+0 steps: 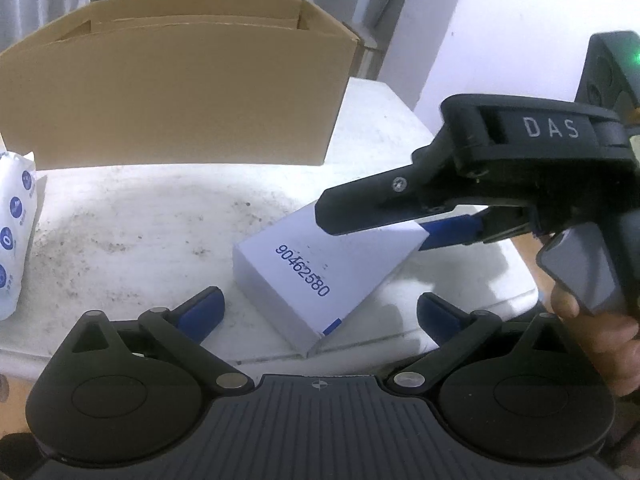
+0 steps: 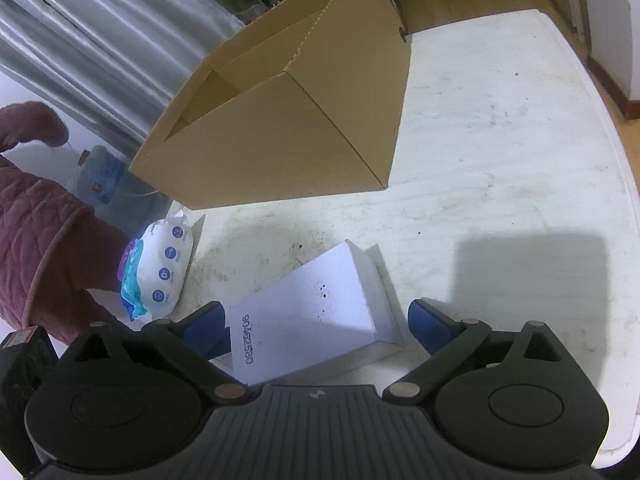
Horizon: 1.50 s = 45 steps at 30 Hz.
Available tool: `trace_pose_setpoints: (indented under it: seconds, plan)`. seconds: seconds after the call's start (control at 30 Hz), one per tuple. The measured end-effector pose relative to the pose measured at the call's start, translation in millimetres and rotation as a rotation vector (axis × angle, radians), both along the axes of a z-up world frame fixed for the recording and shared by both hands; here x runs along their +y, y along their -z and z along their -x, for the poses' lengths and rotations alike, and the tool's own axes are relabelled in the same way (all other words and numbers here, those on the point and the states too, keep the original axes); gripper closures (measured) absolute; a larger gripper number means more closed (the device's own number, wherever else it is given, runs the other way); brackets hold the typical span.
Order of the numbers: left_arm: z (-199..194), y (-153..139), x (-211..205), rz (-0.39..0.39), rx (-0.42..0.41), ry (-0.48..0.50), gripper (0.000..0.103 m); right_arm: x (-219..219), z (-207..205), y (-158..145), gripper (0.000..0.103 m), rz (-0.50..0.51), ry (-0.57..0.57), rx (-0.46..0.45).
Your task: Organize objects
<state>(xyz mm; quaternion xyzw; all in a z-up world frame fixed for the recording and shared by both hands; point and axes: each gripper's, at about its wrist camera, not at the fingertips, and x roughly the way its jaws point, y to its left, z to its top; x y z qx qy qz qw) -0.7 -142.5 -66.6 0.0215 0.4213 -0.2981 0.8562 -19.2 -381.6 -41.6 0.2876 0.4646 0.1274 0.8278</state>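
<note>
On the white, stained tabletop (image 1: pixel 140 220), near its front edge, a flat white box (image 1: pixel 304 276) with a blue number printed on the top face. Lying flat, turned at an angle to the edge.

For the left tongs (image 1: pixel 320 308): spread wide, gripping nothing. Blue pads on both sides of the near end of the white box, each with a clear gap to the box.

For the right tongs (image 2: pixel 320 320): also spread wide, with nothing in the grip. White box between the two fingers. Left pad very close to the edge of the box, impossible to tell if touching or not; right pad clearly apart from it. In the left wrist view, coming in from the right side, with one black finger above the far end of the white box. Below it, at the right border, part of a hand (image 1: pixel 612 344) around the handle.

Behind the white box, further back on the tabletop, a large brown cardboard box (image 1: pixel 180 92), open at the top. Inside not visible enough to tell the content.

At the left side of the tabletop, well apart from the white box, a soft white pack of wipes (image 2: pixel 164 268) with blue round marks. Just beside it in the right wrist view, a quilted pink sleeve (image 2: pixel 36 232).
</note>
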Motion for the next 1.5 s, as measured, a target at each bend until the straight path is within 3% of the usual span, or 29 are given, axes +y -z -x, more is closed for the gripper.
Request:
trace_pose_setpoints:
  seconds: [0.33, 0.63, 1.5]
  plan:
    - [1.6, 1.0, 4.4, 0.047, -0.011, -0.005, 0.0, -4.4, -0.7, 4.3, 0.0, -0.046, 0.044, 0.013]
    - [-2.2, -5.2, 24.7, 0.081, -0.005, -0.014, 0.0, -1.8, -0.3, 3.4, 0.0, -0.028, 0.041, 0.01]
    - [1.0, -8.3, 28.9, 0.062, -0.02, -0.003, 0.0, 0.6, 0.0, 1.5, 0.0, 0.002, 0.015, -0.004]
